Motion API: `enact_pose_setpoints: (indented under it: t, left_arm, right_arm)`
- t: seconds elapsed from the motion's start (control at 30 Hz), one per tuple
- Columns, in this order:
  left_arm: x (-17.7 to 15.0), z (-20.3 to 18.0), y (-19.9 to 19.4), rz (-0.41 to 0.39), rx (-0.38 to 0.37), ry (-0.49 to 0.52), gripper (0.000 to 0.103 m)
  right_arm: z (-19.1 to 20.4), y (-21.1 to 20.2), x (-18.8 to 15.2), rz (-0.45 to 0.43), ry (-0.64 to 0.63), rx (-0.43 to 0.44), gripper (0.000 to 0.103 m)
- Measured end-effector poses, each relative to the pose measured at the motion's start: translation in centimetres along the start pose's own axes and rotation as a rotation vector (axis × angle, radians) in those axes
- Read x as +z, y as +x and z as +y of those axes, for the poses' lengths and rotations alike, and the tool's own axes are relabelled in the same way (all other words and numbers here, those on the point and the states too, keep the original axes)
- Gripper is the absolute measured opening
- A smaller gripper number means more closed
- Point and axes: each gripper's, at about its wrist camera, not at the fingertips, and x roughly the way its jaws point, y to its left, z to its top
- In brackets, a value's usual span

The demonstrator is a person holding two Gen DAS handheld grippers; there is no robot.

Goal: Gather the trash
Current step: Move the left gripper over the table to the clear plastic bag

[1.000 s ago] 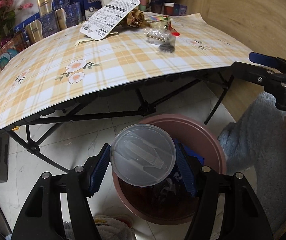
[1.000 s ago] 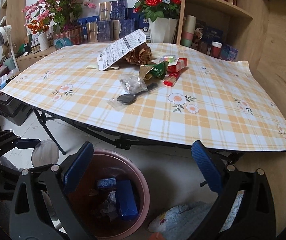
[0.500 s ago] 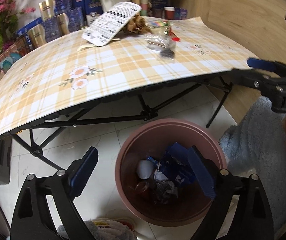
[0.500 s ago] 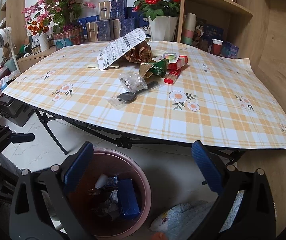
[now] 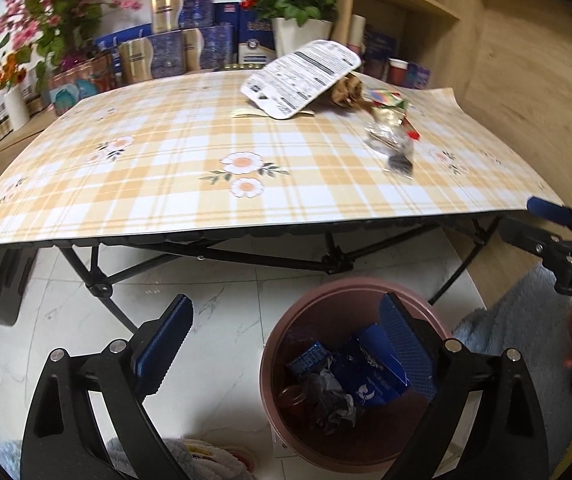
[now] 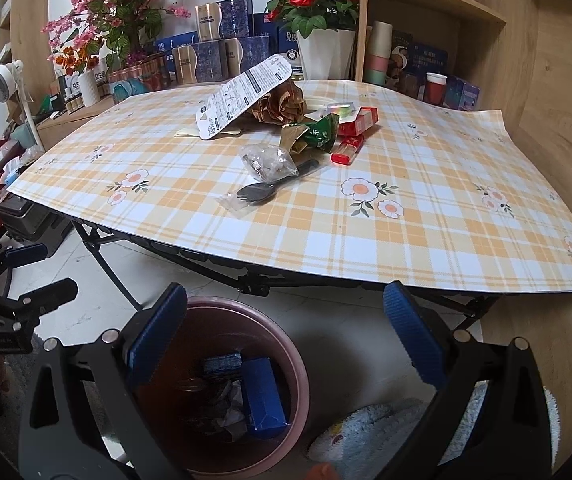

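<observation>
1. Your left gripper (image 5: 286, 344) hangs spread and empty over the bin's (image 5: 286, 332) near rim; your right gripper (image 6: 286, 328) likewise gapes, holding nothing.
2. The trash pile (image 6: 286, 136) lies on the table (image 6: 425, 240) — well beyond both.

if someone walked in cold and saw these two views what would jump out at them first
The eye lands first on the heap of litter at the far side of the yellow plaid flowered tablecloth: a white printed blister card propped on crumpled gold foil, with a green snack wrapper and red packets beside it. Next comes the round pinkish-brown plastic bin on the floor below the table's near edge, already holding blue cartons.
</observation>
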Motion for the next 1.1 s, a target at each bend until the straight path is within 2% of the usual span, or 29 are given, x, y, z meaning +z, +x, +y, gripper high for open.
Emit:
enact_pose_setpoints:
  t: [0.27,0.73,0.9,1.1]
  left_arm:
    - [0.0,0.9,-0.2,-0.009,0.017,-0.037,0.092]
    - [0.3,0.9,0.6,0.009,0.025,-0.049,0.092]
    - [2.3,0.7,0.4,0.007,-0.021,-0.062,0.092]
    - [7.5,-2.2,1.7,-0.008,-0.097,-0.004,0.092]
  right_arm:
    - [-1.4,0.3,0.4,-0.009,0.064,-0.001,0.097]
    - [-3.8,1.8,0.7,0.030,0.167,-0.012,0.097]
    - [-5.3,1.8,2.1,0.014,0.190,-0.025,0.097]
    - [-8.3,2.2,3.9,-0.002,0.254,-0.023,0.097]
